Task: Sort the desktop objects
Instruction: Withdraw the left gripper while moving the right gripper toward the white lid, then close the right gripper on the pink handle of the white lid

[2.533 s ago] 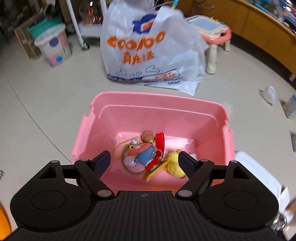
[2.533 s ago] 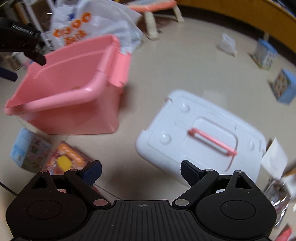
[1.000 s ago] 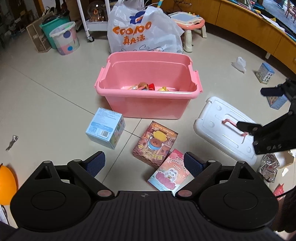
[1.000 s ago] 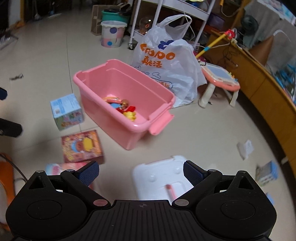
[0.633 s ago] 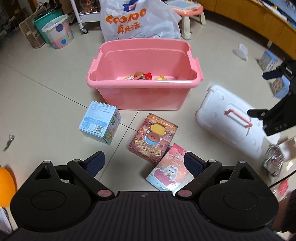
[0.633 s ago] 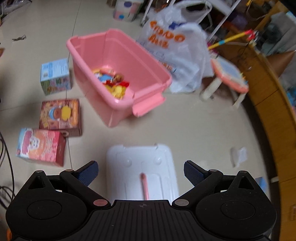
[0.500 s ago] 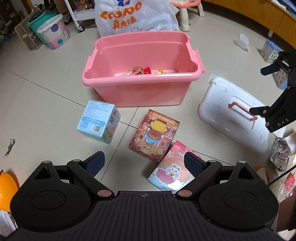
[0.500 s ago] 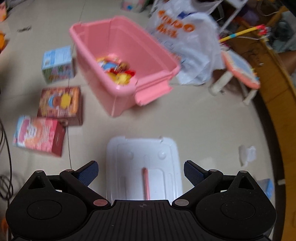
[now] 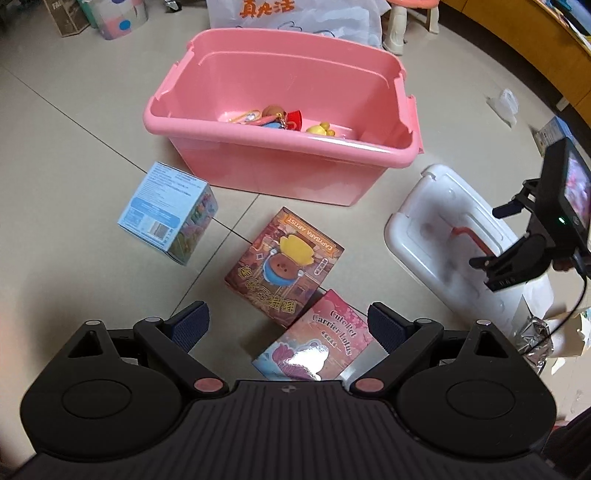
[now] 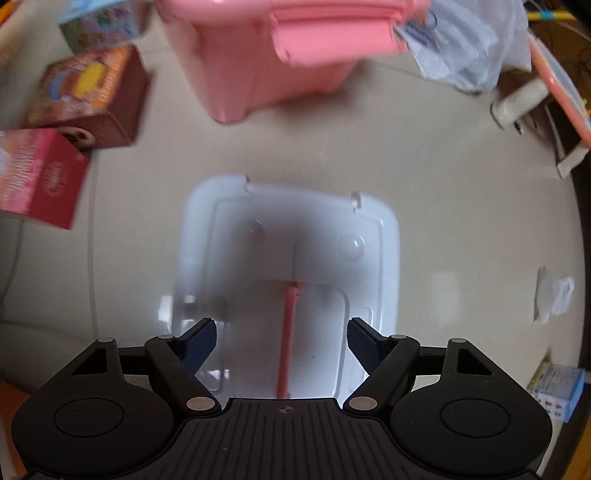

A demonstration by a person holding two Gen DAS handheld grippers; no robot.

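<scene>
A pink bin [image 9: 258,155] stands on the floor with small toys [image 9: 280,118] inside. In front of it lie a blue box [image 9: 168,212], a brown box [image 9: 284,264] and a pink box [image 9: 317,343]. My left gripper [image 9: 288,325] is open and empty, just above the pink box. The white lid [image 10: 288,258] with a pink handle [image 10: 286,332] lies right of the bin. My right gripper [image 10: 282,341] is open, low over the lid, its fingers either side of the handle. It also shows in the left wrist view [image 9: 517,258].
A white shopping bag [image 9: 291,14] and a small pink stool [image 9: 410,14] stand behind the bin. Crumpled foil [image 9: 532,339], paper scraps [image 10: 554,295] and a small box [image 10: 557,391] lie right of the lid. A wooden cabinet [image 9: 535,44] runs along the far right.
Both grippers have come down closer to the floor. The right one dropped over the white lid's handle. The left one moved nearer the boxes. Both stayed open.
</scene>
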